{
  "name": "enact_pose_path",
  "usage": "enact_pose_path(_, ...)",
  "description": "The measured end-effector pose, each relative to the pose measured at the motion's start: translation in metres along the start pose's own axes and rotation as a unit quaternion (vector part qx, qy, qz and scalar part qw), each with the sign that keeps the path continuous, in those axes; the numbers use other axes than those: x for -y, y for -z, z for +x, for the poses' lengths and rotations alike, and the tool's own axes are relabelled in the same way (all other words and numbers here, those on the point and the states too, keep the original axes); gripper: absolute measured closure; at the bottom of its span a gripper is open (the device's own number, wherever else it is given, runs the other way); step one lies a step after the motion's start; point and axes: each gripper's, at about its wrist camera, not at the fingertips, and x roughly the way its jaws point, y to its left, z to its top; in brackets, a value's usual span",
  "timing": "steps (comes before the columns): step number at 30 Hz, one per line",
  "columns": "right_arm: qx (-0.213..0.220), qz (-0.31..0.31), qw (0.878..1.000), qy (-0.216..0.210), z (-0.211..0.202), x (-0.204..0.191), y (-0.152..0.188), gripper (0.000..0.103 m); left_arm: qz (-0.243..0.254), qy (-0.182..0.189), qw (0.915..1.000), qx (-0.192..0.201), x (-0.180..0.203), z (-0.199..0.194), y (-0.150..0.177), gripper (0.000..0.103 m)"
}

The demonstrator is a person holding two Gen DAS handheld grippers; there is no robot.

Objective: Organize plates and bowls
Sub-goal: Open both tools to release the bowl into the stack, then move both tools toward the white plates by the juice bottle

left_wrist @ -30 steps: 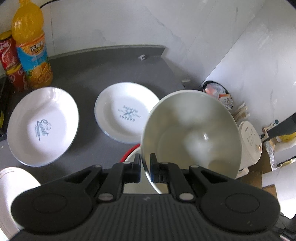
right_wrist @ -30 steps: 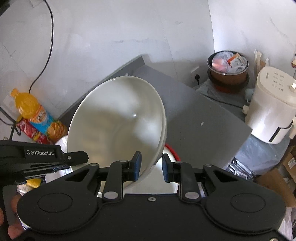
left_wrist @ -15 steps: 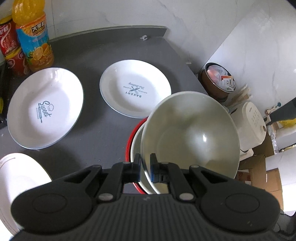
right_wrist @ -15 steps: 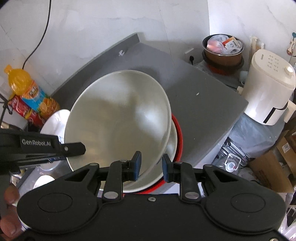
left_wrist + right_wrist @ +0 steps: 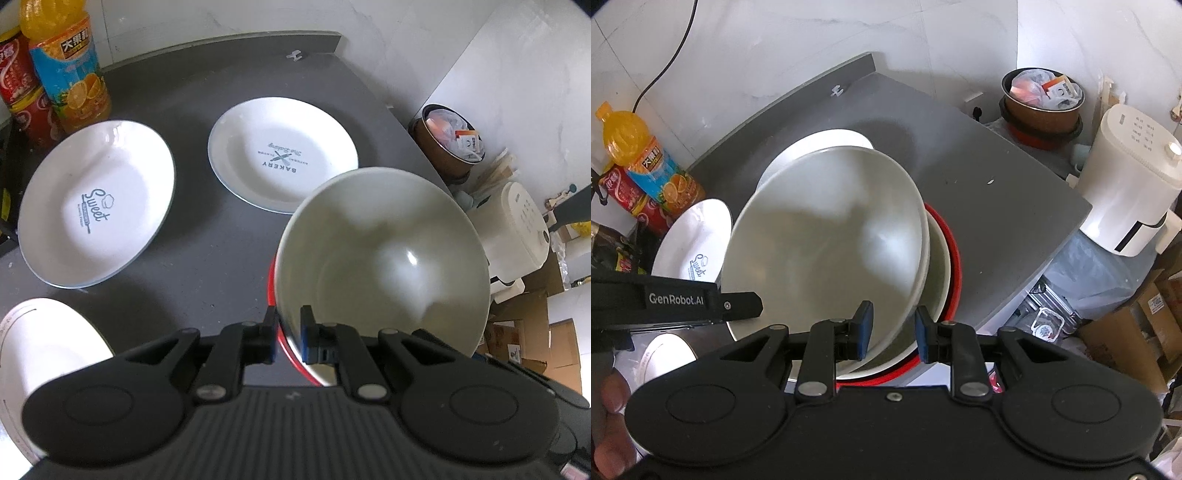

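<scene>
My left gripper (image 5: 288,338) is shut on the rim of a large cream bowl (image 5: 384,258), also seen in the right wrist view (image 5: 831,240). The bowl is tilted and rests in a second cream bowl (image 5: 938,266) that sits in a red-rimmed bowl (image 5: 955,266) on the grey counter (image 5: 997,206). My right gripper (image 5: 891,334) straddles the near rim of the top bowl, jaws apart from it. A "Bakery" plate (image 5: 282,153) and a "Sweet" plate (image 5: 96,203) lie farther back. A third white plate (image 5: 40,343) lies at the near left.
An orange juice bottle (image 5: 68,70) and a red can (image 5: 22,99) stand at the back left by the wall. Beyond the counter's right edge are a brown pot (image 5: 1043,99), a white appliance (image 5: 1130,184) and cardboard boxes (image 5: 1126,332).
Both grippers have lowered the cream bowl from the air down into the bowl stack. The right gripper's jaws have opened wider around the rim.
</scene>
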Motion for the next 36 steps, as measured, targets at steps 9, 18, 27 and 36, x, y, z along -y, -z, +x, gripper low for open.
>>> enact_pose_path(9, 0.032, -0.017, 0.999, -0.014, -0.019, 0.008, -0.023, 0.057, 0.000, -0.004, 0.9998, 0.018, 0.004, -0.017, -0.020, 0.074)
enact_pose_path(18, 0.022, -0.045, 0.996, -0.079, -0.018, 0.002, -0.057, 0.057, -0.032, 0.002, 0.9984, 0.047, -0.006, -0.043, -0.038, 0.050)
enact_pose_path(27, -0.010, -0.106, 0.983, -0.152, 0.001, -0.040, -0.080, 0.056, -0.116, -0.045, 0.9904, 0.059, -0.045, -0.048, -0.050, 0.048)
enact_pose_path(36, -0.047, -0.160, 0.963, -0.212, 0.020, -0.078, -0.100, 0.056, -0.198, -0.093, 0.9735, 0.067, -0.081, -0.058, -0.047, 0.048)
